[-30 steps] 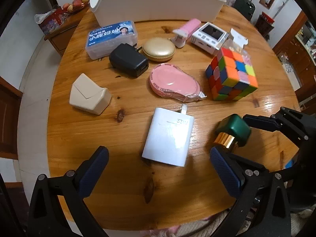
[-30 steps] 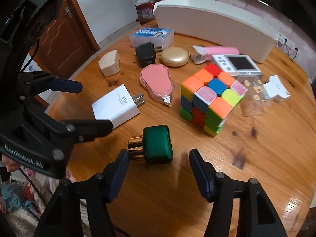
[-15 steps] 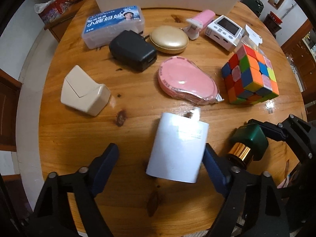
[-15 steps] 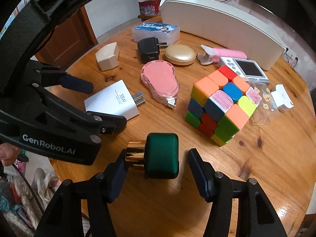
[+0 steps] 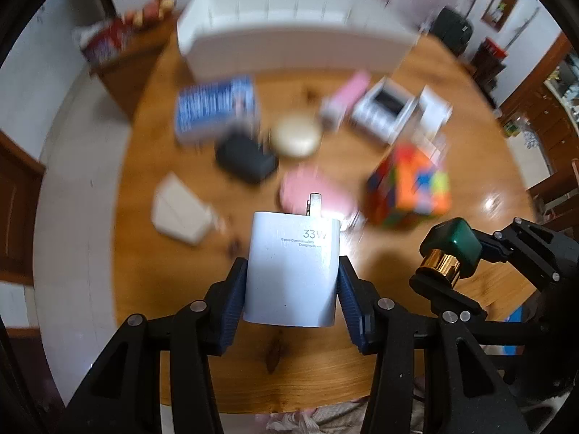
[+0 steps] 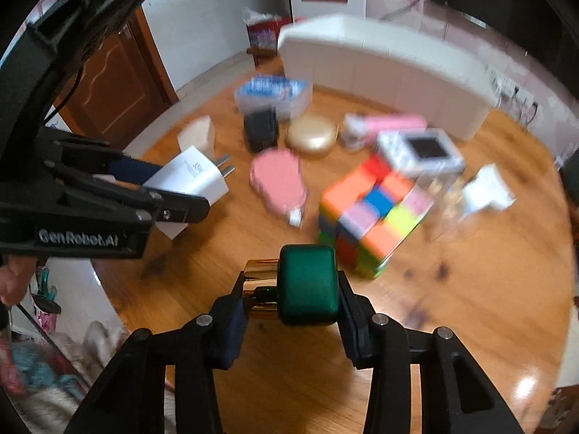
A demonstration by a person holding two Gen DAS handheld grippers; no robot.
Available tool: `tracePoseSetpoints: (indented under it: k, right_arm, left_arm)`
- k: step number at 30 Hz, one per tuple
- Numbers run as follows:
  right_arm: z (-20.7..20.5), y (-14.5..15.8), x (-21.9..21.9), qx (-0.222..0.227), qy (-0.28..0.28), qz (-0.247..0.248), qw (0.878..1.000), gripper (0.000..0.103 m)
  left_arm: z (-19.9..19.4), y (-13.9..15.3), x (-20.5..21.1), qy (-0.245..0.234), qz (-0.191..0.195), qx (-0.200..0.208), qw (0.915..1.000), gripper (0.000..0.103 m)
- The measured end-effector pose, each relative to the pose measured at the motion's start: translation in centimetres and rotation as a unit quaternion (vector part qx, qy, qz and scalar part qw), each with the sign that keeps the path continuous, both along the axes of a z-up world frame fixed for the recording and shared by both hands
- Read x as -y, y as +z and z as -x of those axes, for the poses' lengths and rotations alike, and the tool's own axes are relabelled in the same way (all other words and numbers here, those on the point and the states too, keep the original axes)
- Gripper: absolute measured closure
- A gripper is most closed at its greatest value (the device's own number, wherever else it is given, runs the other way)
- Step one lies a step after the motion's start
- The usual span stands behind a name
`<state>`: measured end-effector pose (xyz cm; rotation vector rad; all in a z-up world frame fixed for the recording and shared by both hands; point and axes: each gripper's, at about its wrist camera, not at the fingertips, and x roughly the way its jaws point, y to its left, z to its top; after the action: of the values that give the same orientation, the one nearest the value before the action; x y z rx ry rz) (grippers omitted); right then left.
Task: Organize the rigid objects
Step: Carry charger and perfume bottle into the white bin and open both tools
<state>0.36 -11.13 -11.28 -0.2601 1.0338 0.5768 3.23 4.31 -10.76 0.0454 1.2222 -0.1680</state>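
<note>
Above round wooden table (image 5: 202, 354), boxy white charger (image 5: 293, 271), glossy green case (image 6: 307, 285), likely lifted

round wooden table (image 5: 427, 311) | on it: colour cube (image 5: 410, 190), pink case (image 6: 278, 181), black adapter (image 5: 246, 157)

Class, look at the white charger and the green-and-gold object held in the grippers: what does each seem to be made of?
White charger: apparently matte plastic, smooth with printed grey lettering; its prongs look like bare metal. Green-and-gold object: the green body looks satin, maybe coated plastic or metal; the gold collar mirrors light, so probably polished or plated metal.
</note>
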Motion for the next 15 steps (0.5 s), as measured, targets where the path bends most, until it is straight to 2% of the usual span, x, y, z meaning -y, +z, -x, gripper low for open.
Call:
tracePoseSetpoints:
  k: [3, 4, 7, 11, 13, 15]
  right_arm:
    - [-1.3, 4.4, 0.8, 0.033, -0.011, -0.006, 0.999, 0.059]
    - [-2.0, 5.9, 1.1, 0.046, -0.017, -0.007, 0.999, 0.059]
    - [-4.6, 11.3, 2.3, 0.083, -0.041, -0.015, 0.996, 0.059]
    - [-9.8, 17.6, 2.7, 0.120, -0.073, -0.010, 0.990, 0.059]
    - [-12.7, 19.6, 2.7, 0.132, -0.088, -0.002, 0.987, 0.059]
    - [-16.3, 21.0, 2.4, 0.139, -0.108, 0.006, 0.984, 0.059]
  left_arm:
    - [-1.0, 4.9, 0.3, -0.006, 0.003, 0.040, 0.9992, 0.051]
    - [-1.8, 7.1, 0.3, -0.010, 0.003, 0.059, 0.9982, 0.051]
    - [-5.3, 11.3, 1.2, -0.015, 0.003, 0.096, 0.9952, 0.051]
    - [-10.8, 14.2, 2.1, -0.007, -0.006, 0.134, 0.9909, 0.051]
    - [-14.4, 15.1, 2.2, 0.007, -0.004, 0.144, 0.9896, 0.051]
    - [-17.1, 14.6, 2.2, 0.024, -0.004, 0.149, 0.9885, 0.051]
